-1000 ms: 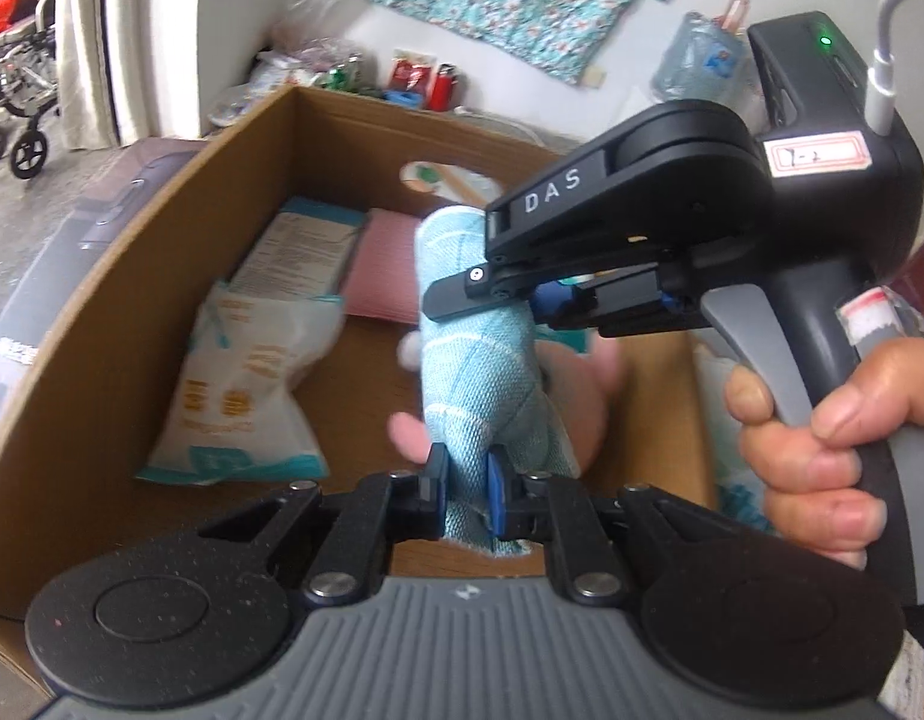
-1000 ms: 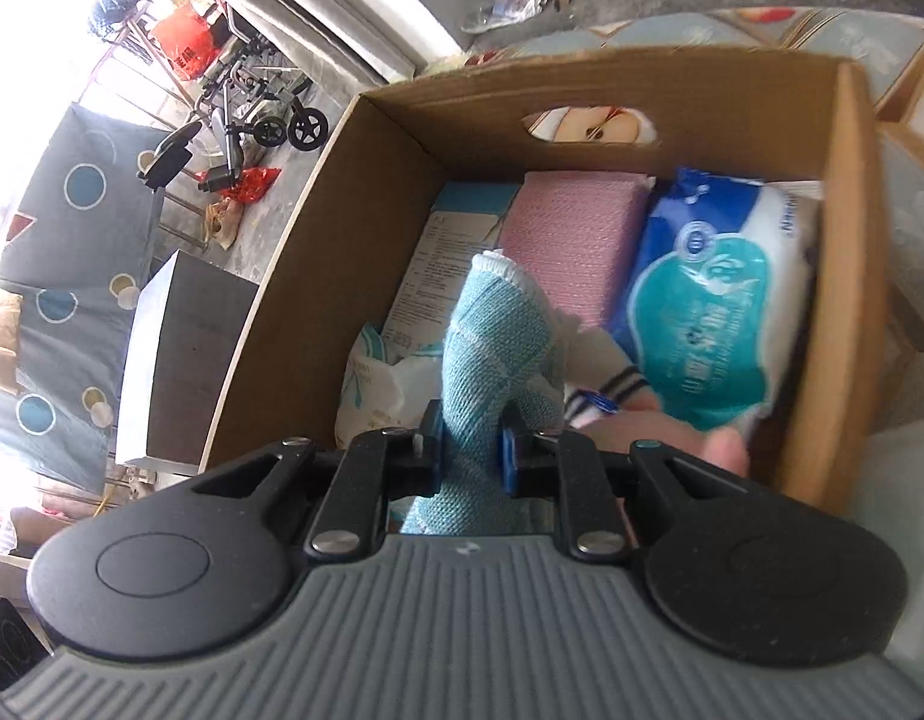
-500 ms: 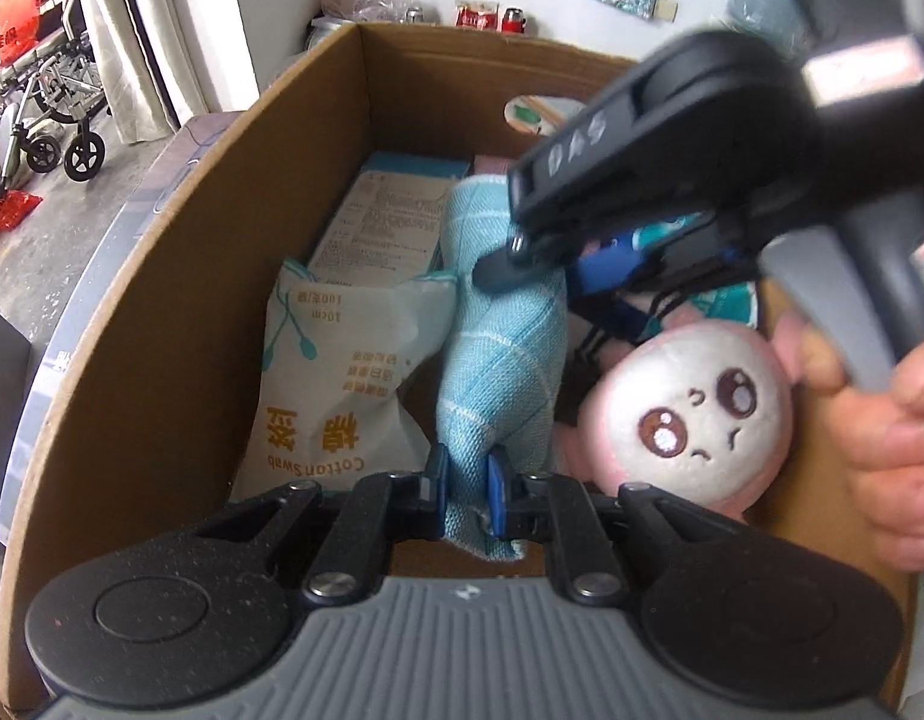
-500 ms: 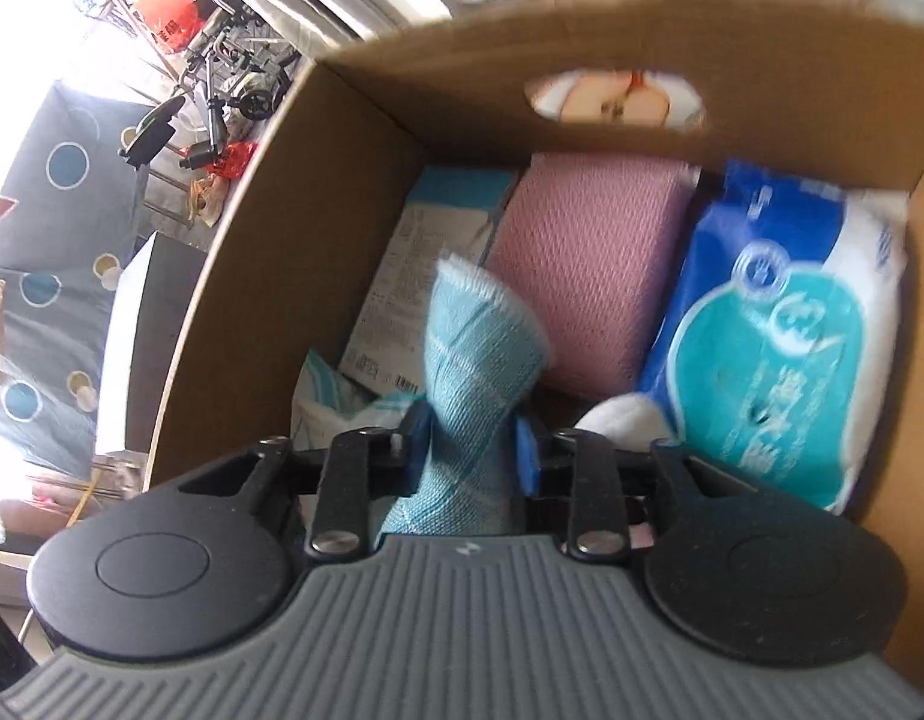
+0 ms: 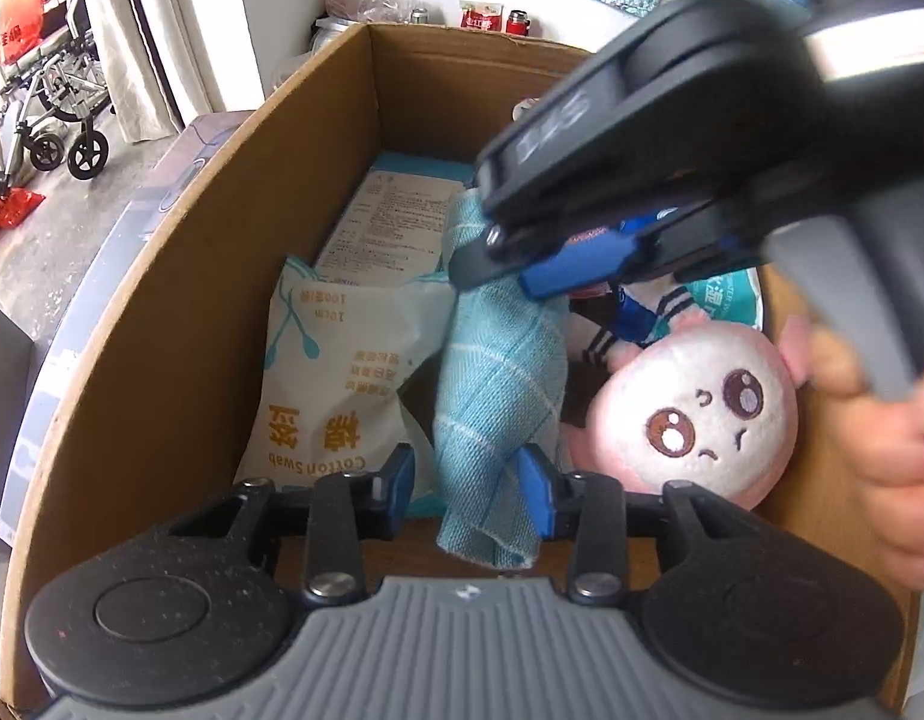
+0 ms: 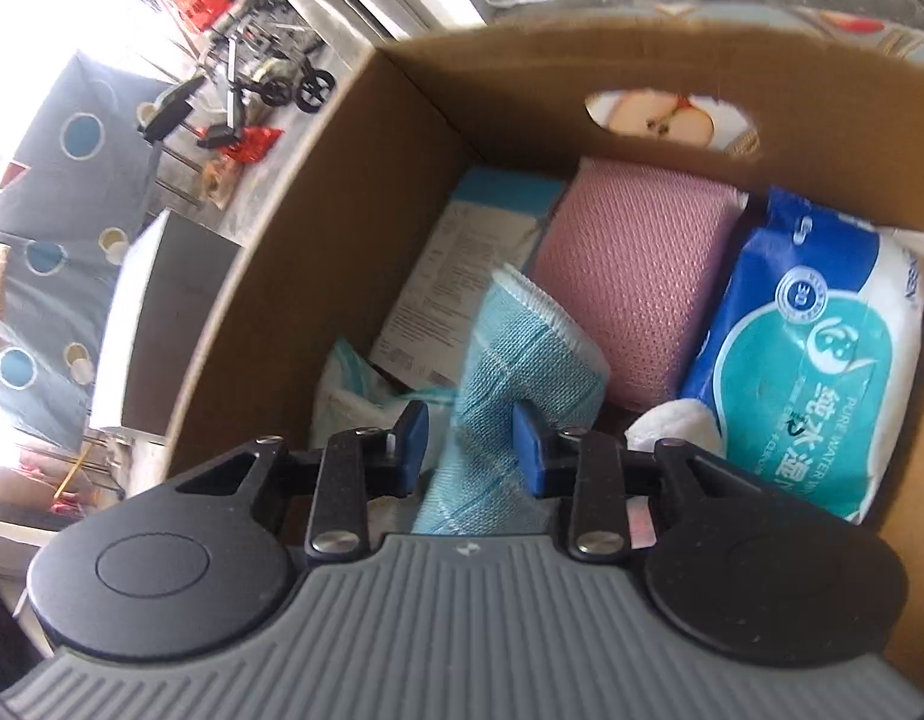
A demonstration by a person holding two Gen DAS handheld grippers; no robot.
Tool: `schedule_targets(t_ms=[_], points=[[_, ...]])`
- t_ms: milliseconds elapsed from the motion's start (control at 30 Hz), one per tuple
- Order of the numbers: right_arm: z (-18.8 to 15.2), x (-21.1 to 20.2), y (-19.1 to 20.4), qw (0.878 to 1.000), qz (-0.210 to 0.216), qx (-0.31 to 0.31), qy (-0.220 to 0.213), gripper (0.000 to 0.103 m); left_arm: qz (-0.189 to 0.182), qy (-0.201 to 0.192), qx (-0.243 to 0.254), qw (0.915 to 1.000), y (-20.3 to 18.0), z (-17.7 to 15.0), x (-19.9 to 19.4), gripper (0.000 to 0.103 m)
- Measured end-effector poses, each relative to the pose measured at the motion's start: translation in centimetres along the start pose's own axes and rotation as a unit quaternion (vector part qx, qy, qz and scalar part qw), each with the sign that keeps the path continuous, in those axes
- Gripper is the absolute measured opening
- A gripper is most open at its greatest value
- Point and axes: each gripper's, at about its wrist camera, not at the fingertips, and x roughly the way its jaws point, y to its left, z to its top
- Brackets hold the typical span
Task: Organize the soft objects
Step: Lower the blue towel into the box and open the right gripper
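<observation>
My left gripper (image 5: 465,483) is opening around the blue cloth (image 5: 501,384); my right gripper (image 6: 471,441), closing, barely touches it, so it may slump crookedly against the plush (image 5: 690,414).

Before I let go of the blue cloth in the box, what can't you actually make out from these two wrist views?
- Blue cloth, right wrist view: its lower end is hidden behind the right gripper body. Jaws closing; cloth between them.
- Left gripper: jaws opening, cloth between them; pad contact unclear.
- Plush doll, left wrist view: its body is covered by the blurred right gripper.
- Box floor: hidden under the packs in both views.
</observation>
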Motion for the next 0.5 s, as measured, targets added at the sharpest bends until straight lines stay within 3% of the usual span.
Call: schedule_targets(t_ms=[167,300,500], points=[[0.1,1.1,-0.7,1.000,-0.012,0.023,0.011,0.028,-0.005,0.008,0.000,1.0000,0.0,0.2,0.2,0.050],[-0.4,-0.8,-0.7,0.999,0.019,0.026,-0.014,0.031,-0.007,-0.008,0.007,0.9999,-0.3,0.1,-0.8,0.063],[-4.0,-6.9,-0.6,0.993,0.067,0.023,-0.091,0.053,-0.009,-0.049,0.014,0.9987,-0.8,-0.7,-3.5,0.082]])
